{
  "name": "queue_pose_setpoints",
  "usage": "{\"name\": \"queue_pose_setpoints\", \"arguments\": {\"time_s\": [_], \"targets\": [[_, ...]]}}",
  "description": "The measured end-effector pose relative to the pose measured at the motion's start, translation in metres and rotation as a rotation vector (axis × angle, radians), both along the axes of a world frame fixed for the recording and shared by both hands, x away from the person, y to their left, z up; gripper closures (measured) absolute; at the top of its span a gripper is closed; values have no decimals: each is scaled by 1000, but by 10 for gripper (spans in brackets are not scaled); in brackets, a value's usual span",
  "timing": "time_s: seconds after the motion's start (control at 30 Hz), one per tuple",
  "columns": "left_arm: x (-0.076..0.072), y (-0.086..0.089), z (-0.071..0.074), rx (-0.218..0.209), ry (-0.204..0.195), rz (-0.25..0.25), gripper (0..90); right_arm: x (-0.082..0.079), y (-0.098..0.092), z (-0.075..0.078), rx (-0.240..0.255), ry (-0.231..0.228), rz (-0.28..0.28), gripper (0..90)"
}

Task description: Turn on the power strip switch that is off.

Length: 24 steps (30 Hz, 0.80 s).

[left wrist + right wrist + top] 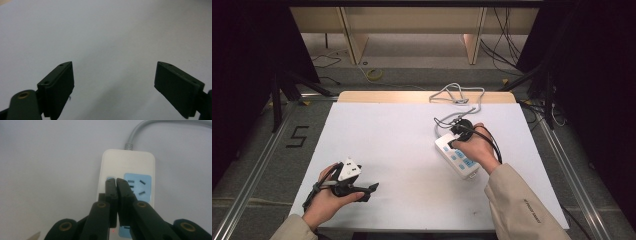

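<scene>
A white power strip (456,156) with blue socket panels lies on the white table at the right of centre, its grey cable (457,95) looping away to the far edge. My right gripper (451,143) is over the strip's cable end. In the right gripper view its jaws are shut together with nothing between them, and the tips (115,181) rest on the strip (127,162) at a small blue button beside a socket. My left gripper (373,188) lies low near the front left of the table, jaws wide open over bare surface (113,72).
The white table (402,145) has a wooden strip along its far edge. A number 5 is taped on the floor (297,136) at the left. Black stands and loose cables sit on the floor beyond the table.
</scene>
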<state>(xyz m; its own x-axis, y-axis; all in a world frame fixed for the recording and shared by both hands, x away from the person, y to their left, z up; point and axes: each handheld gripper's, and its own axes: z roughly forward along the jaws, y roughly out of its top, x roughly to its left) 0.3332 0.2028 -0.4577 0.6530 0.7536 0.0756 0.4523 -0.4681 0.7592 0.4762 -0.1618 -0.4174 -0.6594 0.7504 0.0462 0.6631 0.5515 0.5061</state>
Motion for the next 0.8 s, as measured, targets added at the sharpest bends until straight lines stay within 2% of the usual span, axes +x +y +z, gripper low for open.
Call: {"name": "queue_pose_setpoints", "arguments": {"time_s": [0.43, 0.8], "targets": [[0, 1, 0, 2, 4, 7, 159, -20, -29, 6, 40, -42, -7, 781], [0, 2, 0, 2, 6, 10, 159, -41, -64, 5, 105, -88, -59, 643]]}}
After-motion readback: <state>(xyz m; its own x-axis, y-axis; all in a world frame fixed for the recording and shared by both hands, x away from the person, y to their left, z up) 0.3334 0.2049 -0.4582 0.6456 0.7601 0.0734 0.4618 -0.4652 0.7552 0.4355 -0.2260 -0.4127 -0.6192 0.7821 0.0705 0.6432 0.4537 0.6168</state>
